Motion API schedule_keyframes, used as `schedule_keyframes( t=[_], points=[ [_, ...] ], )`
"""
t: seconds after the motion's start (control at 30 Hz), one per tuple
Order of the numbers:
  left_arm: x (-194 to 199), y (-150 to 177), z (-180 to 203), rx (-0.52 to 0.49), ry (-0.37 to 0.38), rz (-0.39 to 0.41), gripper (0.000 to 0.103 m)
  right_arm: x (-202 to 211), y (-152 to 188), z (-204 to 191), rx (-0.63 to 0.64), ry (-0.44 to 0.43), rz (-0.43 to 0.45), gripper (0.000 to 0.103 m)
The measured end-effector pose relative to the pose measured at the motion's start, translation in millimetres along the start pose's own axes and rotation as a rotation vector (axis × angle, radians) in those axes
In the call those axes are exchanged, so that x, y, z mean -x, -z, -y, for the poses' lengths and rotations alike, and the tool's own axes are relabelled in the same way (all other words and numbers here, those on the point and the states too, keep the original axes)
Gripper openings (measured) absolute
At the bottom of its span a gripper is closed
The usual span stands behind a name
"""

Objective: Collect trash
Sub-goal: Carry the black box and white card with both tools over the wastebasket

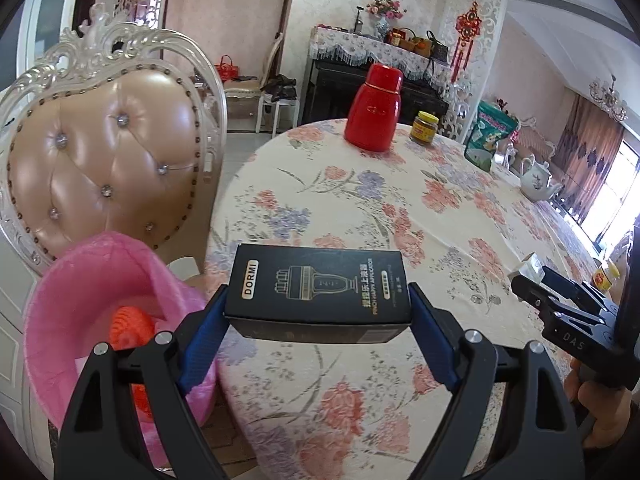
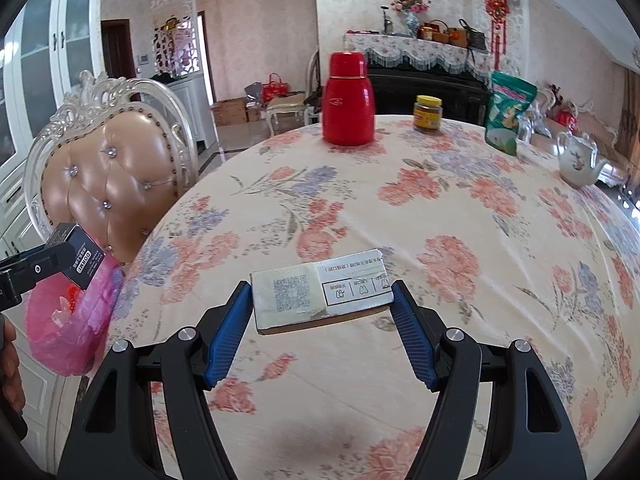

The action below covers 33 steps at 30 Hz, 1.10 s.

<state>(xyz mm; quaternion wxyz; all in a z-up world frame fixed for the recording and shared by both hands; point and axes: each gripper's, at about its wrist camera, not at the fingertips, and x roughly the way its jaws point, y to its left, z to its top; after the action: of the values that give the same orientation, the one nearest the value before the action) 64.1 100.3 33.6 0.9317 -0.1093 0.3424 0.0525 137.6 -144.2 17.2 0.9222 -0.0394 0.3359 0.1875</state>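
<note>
My left gripper (image 1: 318, 304) is shut on a black DORMI box (image 1: 320, 286), held crosswise above the table's left edge. Just left of it and lower hangs an open pink bin bag (image 1: 80, 280) with something orange inside. My right gripper (image 2: 322, 300) is shut on a small white-and-brown carton (image 2: 320, 290) with a QR code, lifted over the floral tablecloth (image 2: 400, 208). In the right wrist view the black DORMI box (image 2: 82, 258) and the pink bin bag (image 2: 68, 328) show at the far left. In the left wrist view the right gripper's body (image 1: 568, 308) shows at the right.
A red flask (image 1: 374, 108), a yellow-lidded jar (image 1: 426, 127), a green pouch (image 1: 492, 134) and a white teapot (image 1: 538, 178) stand at the table's far side. A padded ornate chair (image 1: 104, 160) stands left of the table, behind the bag. A person's hand (image 1: 600, 412) holds the right gripper.
</note>
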Motion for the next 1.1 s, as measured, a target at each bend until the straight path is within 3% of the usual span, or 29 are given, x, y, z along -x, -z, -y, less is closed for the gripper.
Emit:
schedule_keyframes(
  t=[1.1],
  points=[
    [87.3, 11.7, -143.4, 0.148, -0.187, 0.119, 0.083, -2.4, -29.7, -149.7, 0.154, -0.206, 0.012, 0.066]
  ],
)
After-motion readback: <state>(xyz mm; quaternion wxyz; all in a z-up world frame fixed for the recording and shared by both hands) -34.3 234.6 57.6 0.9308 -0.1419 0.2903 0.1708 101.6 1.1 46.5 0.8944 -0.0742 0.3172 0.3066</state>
